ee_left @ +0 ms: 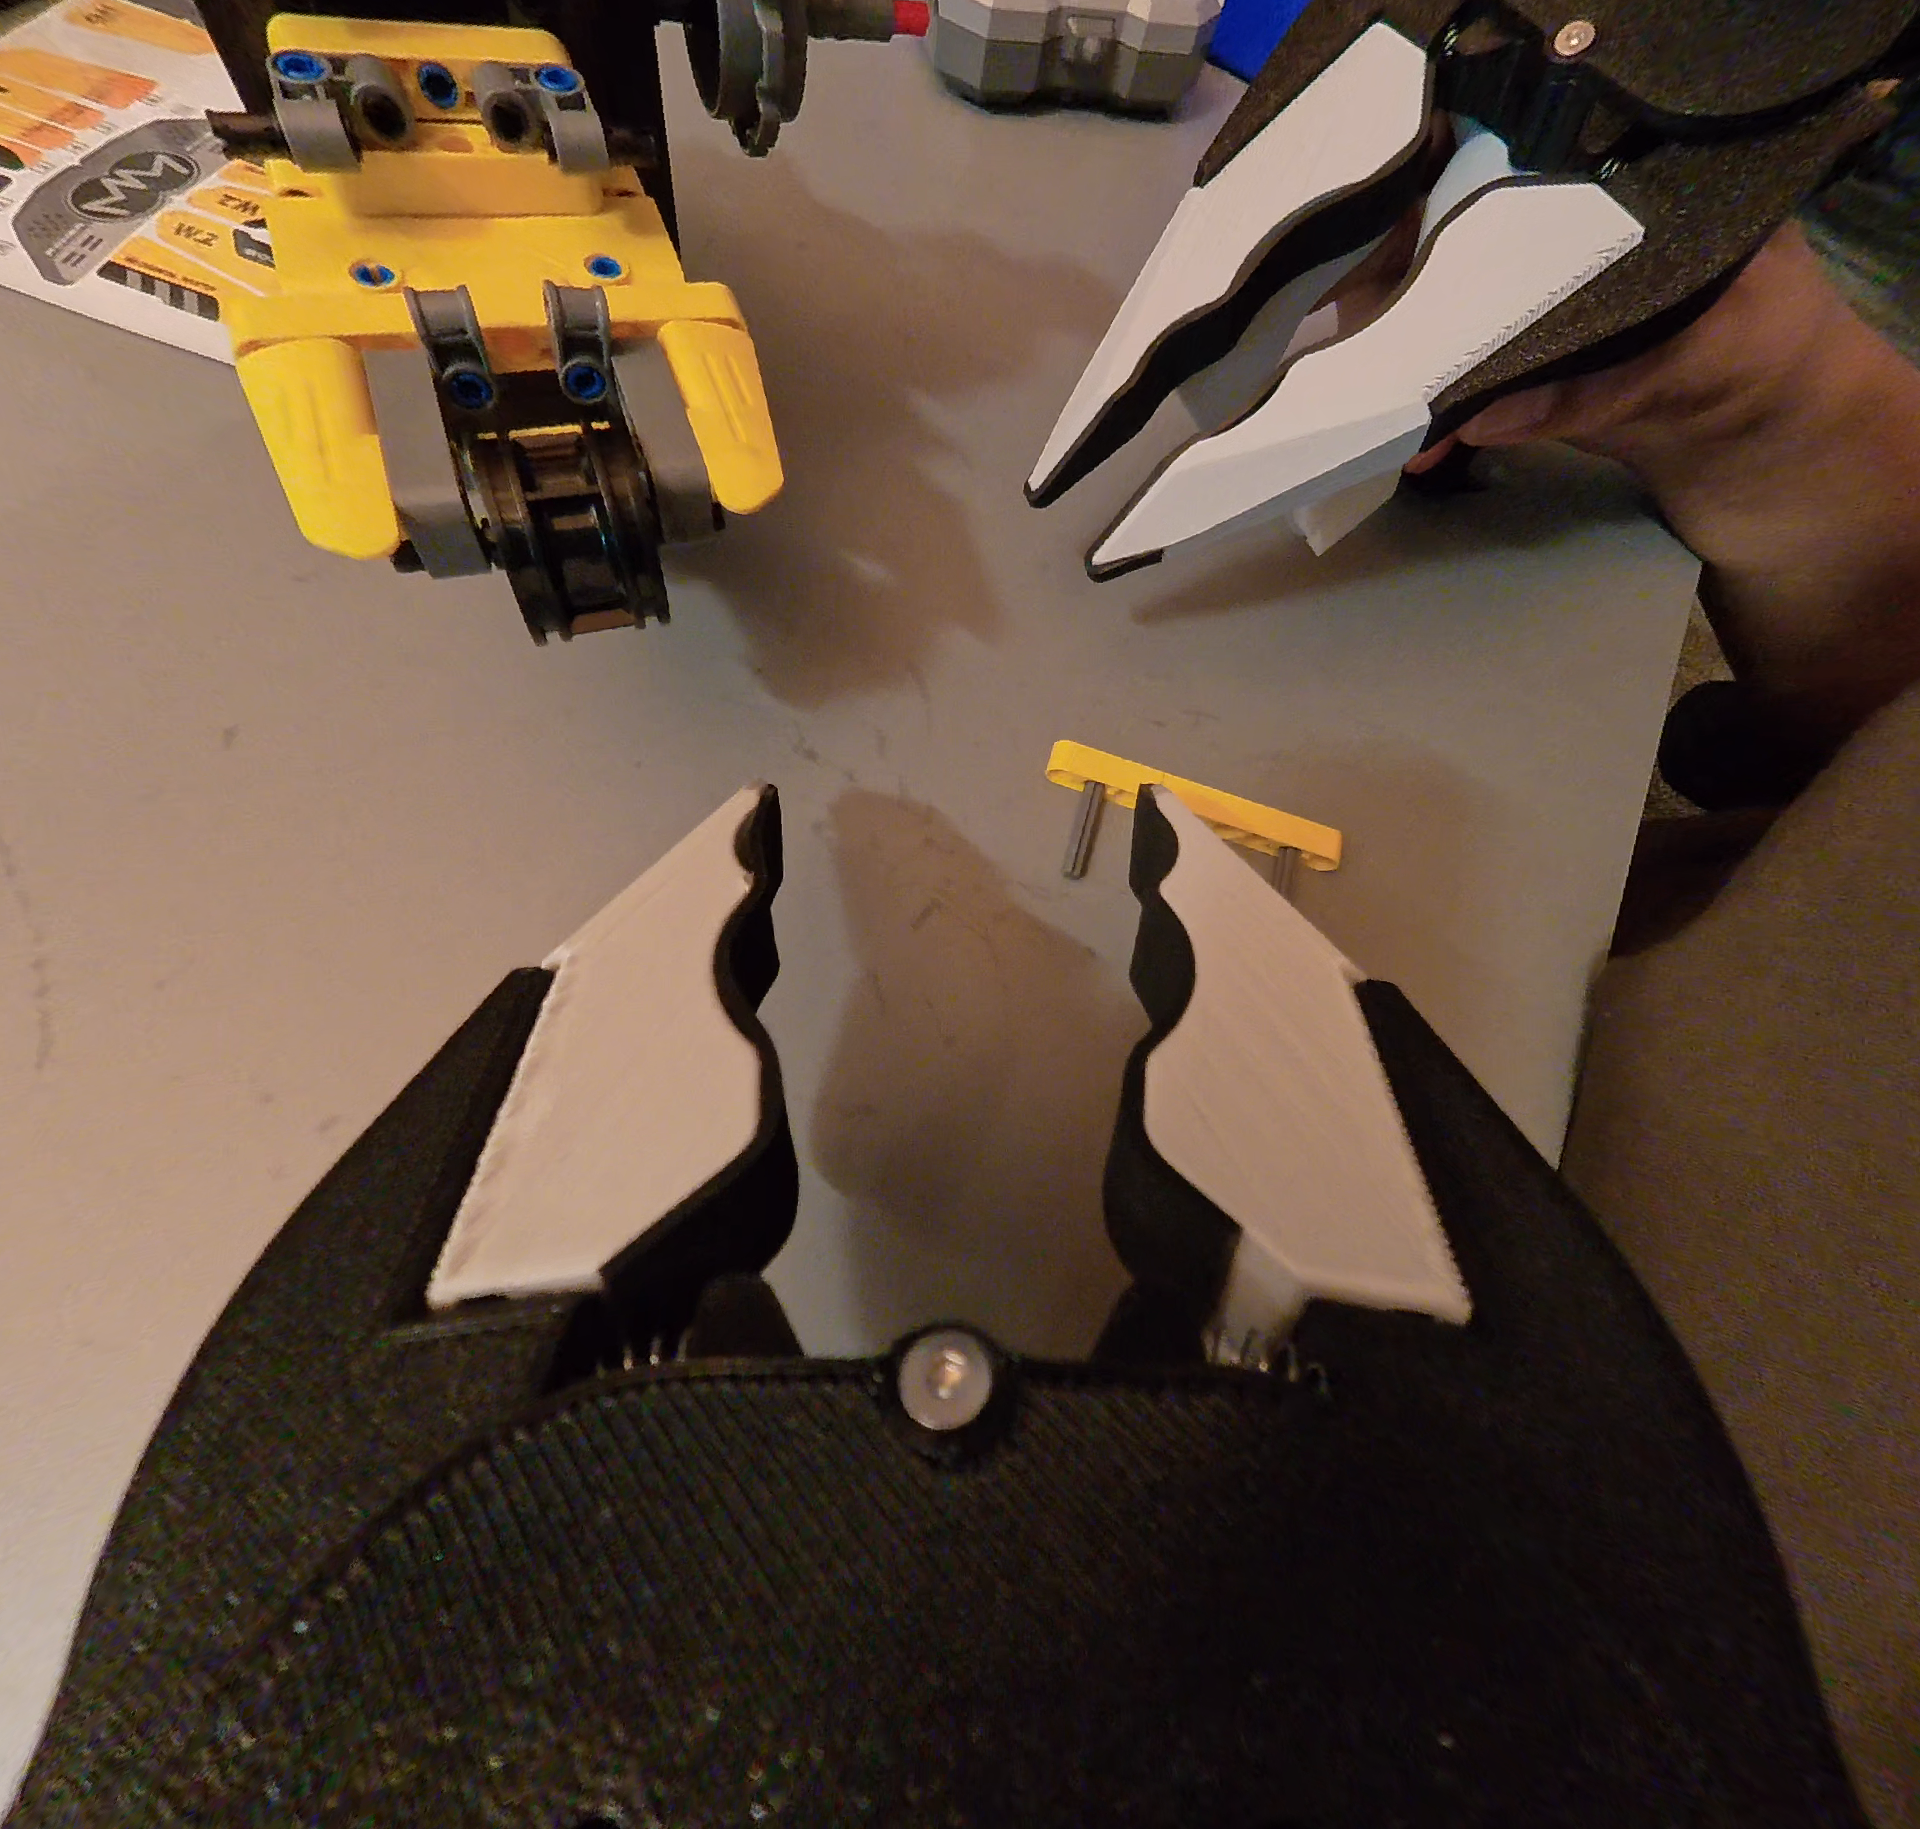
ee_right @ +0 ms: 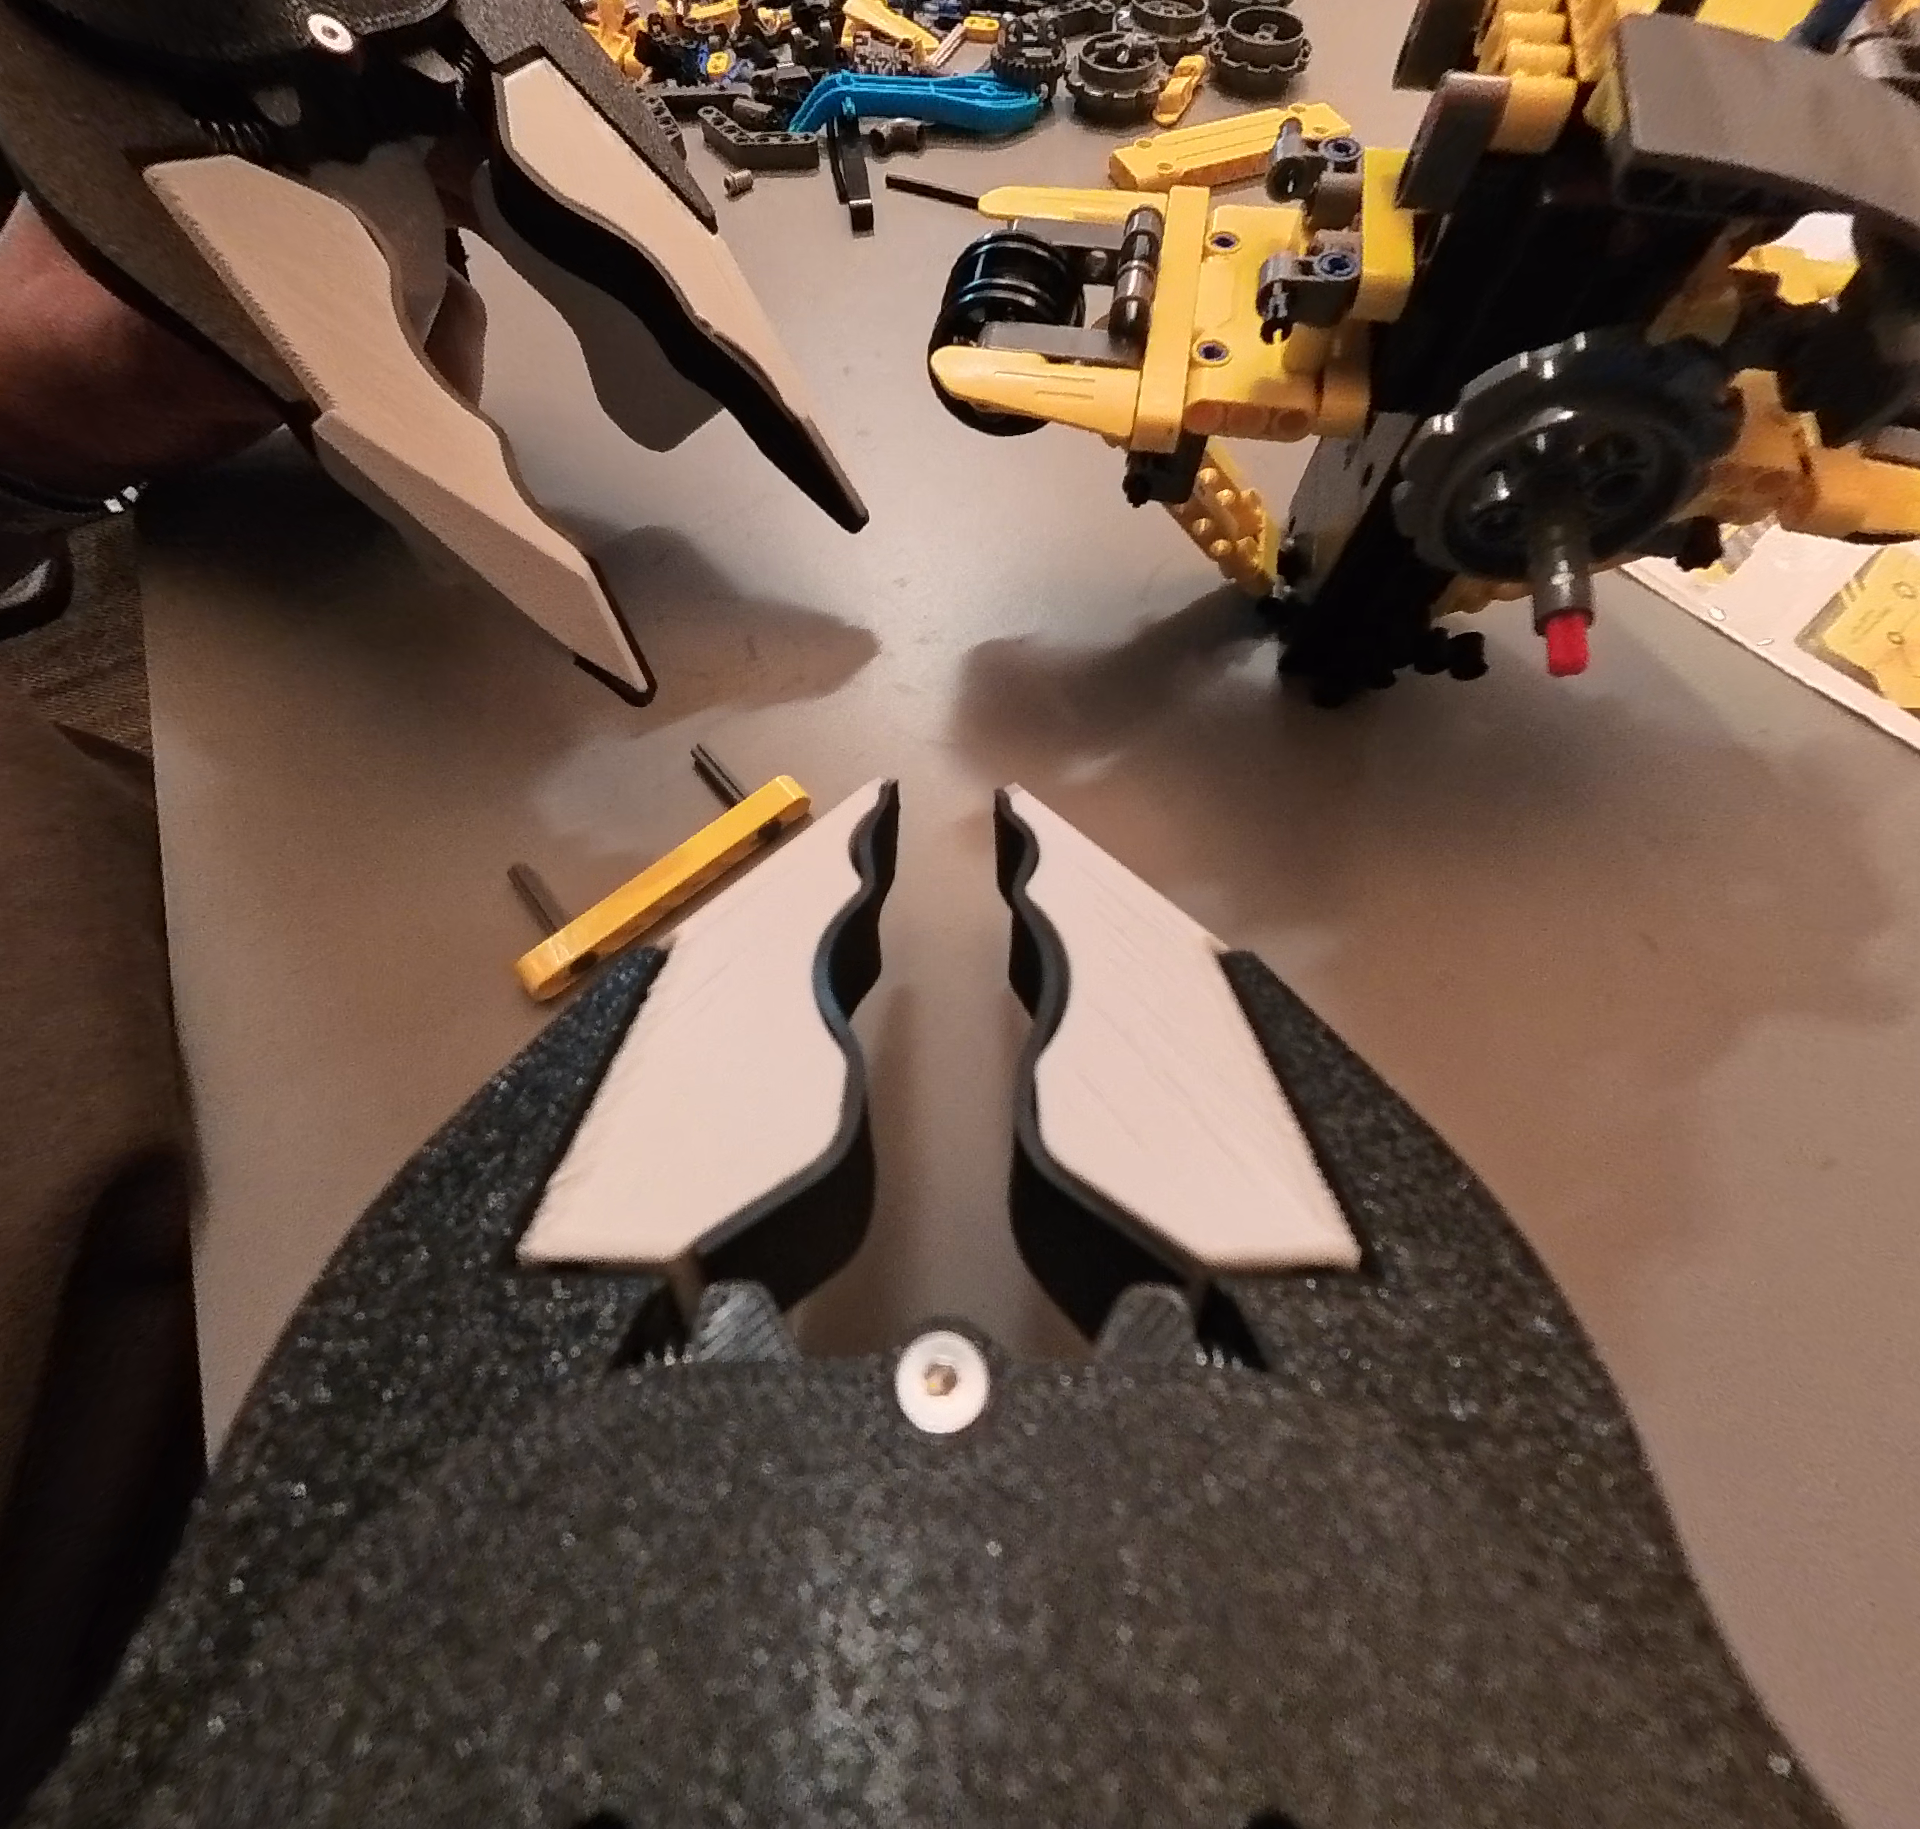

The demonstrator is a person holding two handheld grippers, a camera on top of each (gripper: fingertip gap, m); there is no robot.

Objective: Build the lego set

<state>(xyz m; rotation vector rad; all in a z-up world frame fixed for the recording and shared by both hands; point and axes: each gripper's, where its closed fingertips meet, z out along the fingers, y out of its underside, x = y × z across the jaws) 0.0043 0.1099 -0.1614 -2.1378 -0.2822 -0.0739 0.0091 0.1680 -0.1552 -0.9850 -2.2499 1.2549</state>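
Bare table (ee_right: 1351, 948) between model (ee_right: 1403, 345) and beam (ee_right: 665, 886)

The counter (ee_left: 312, 844) was plain grey. Both grippers, left (ee_left: 956, 803) and right (ee_right: 943, 803), had white fingers edged in black on speckled black bodies. The beam (ee_right: 665, 886) was yellow, its two pins dark grey. The model (ee_left: 499, 325) was yellow and black with grey links, blue pins, and a red-tipped grey axle (ee_right: 1567, 626). The controller (ee_left: 1060, 23) was light grey. The sheet (ee_left: 94, 190) was white with orange, yellow and grey shapes. The loose parts (ee_right: 935, 23) were mostly black and yellow, one piece turquoise.
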